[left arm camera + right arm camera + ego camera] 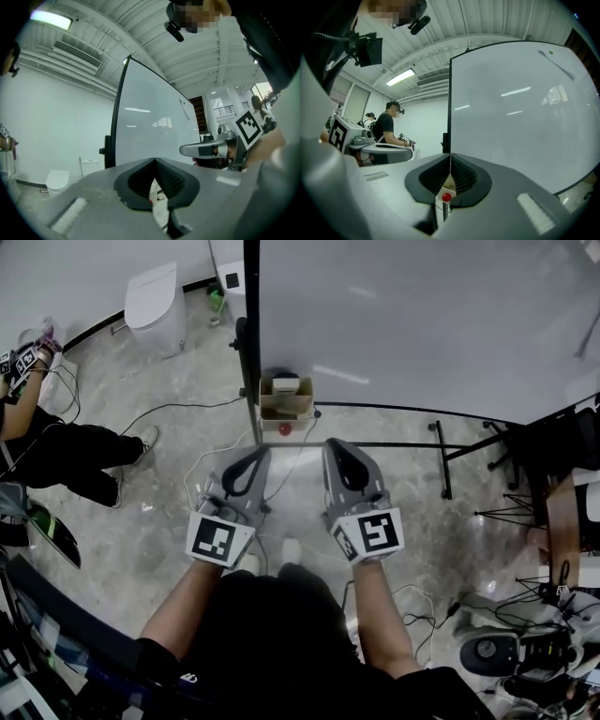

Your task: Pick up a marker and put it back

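Red and round, a small cap (285, 428) shows at the 6 o'clock side of a cardboard box (286, 401) that sits at the foot of a whiteboard (422, 324). I judge it to be the end of a marker, though it is too small to be sure, and I cannot tell whether it touches the box or lies just beside it. The right gripper view shows the same cap (446, 197) well beyond the jaws, against a sliver of the box. A white thing (285, 383) rests in the top of the box; whether it is another marker or an eraser cannot be made out. Either way, the marker is at the box and in neither tool. Seen from the box in the head view, the left gripper (261, 452) lies at about 7 o'clock and the right gripper (334, 444) at about 5 o'clock, both near the box but apart from it and aimed toward 12 o'clock at the board. Each is clenched on nothing: the left gripper's (154, 160) tips meet with only the board beyond them, and the right gripper's (450, 156) tips are pressed together too. Cables (178, 411) trail over the floor (394, 474), and another person (66, 451) is at 9 o'clock. By my reading nothing of the task is done yet: reaching the box, parting the jaws, gripping the marker, lifting it and setting it back all remain.
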Demonstrator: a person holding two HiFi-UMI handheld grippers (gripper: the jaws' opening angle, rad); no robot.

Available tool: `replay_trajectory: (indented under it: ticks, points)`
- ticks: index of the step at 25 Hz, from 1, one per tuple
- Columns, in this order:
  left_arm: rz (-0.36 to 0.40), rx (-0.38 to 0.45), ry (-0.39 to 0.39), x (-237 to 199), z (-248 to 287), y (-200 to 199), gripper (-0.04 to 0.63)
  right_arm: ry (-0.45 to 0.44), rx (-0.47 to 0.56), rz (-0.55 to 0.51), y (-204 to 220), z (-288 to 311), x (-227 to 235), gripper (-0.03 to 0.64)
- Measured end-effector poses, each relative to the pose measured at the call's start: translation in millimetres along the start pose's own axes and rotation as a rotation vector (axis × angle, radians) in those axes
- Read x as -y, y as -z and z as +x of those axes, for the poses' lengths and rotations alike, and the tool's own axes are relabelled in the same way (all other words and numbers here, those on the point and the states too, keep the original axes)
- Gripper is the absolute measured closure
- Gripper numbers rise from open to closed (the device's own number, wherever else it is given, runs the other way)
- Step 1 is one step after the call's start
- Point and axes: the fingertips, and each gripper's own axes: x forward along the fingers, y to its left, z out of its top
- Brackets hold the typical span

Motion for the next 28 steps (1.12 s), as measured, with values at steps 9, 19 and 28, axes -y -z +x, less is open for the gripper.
replay_trajectory:
  ticks: [9,19,28]
  points:
    - [0.012,-0.033,-0.058,-1.5,34.8,13.6,0.591,-0.066,-0.025,0.018,21.7,26.9,32.5,0.578]
    - [0.004,-0.072,-0.143,-10.4,45.5,30.6,0.591,-0.125,-0.082,0.047,54.2,49.4,44.7,0.529]
    - [-0.002,-0.102,-0.208,-17.0,42.1,40.9,0.591,-0.163,-0.12,0.031,77.4,66.7,46.8,0.482]
